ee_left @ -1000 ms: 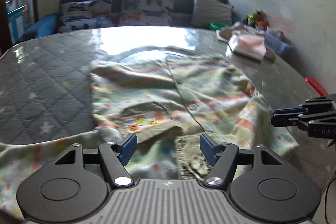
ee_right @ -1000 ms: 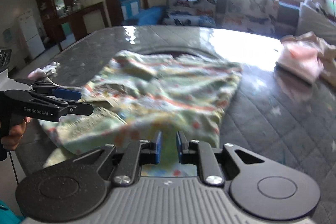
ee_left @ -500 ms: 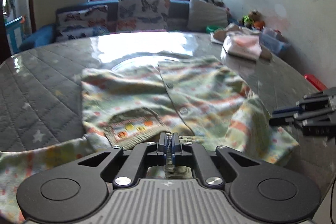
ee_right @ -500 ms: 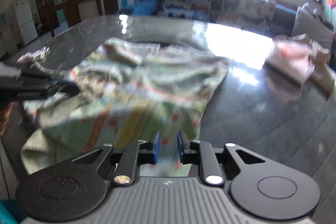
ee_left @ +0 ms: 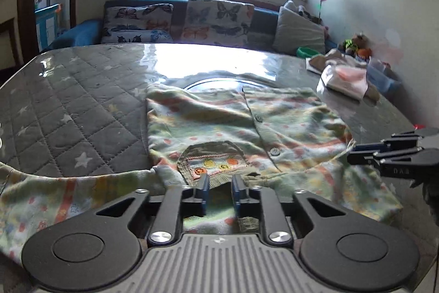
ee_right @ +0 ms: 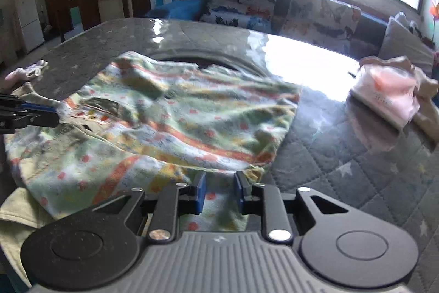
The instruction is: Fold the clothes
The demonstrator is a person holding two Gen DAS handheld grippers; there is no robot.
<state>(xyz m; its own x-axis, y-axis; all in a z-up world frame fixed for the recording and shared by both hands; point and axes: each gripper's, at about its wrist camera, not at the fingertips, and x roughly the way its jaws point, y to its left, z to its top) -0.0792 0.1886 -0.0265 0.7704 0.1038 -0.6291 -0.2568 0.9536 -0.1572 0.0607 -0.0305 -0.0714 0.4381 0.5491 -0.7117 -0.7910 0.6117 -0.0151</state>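
Both sets of jaws have just been opening: the left gripper [ee_left: 219, 192], clamped tight on the hem half a second ago, now stands parted with cloth between but not pinched, and the right gripper [ee_right: 219, 190] has widened over the sleeve edge in the same way, its pads apart from the fabric. Released below them, the patterned cardigan [ee_left: 241, 125] lies front-up on the quilted desk [ee_left: 68, 111], buttons running down its middle, its embroidered pocket [ee_left: 214, 161] just beyond the left jaws; one sleeve [ee_left: 55, 197] trails toward the left edge, while the right sleeve [ee_right: 142, 175] is doubled over at the near corner. A pink folded garment [ee_right: 384, 89] waits well apart at the far right. Judging by the lie of the cloth, the garment has been laid out and let go, and the folding proper is only starting. A likely next move is a fresh grasp on a sleeve, carried inward across the body without dragging the flat front out of shape.
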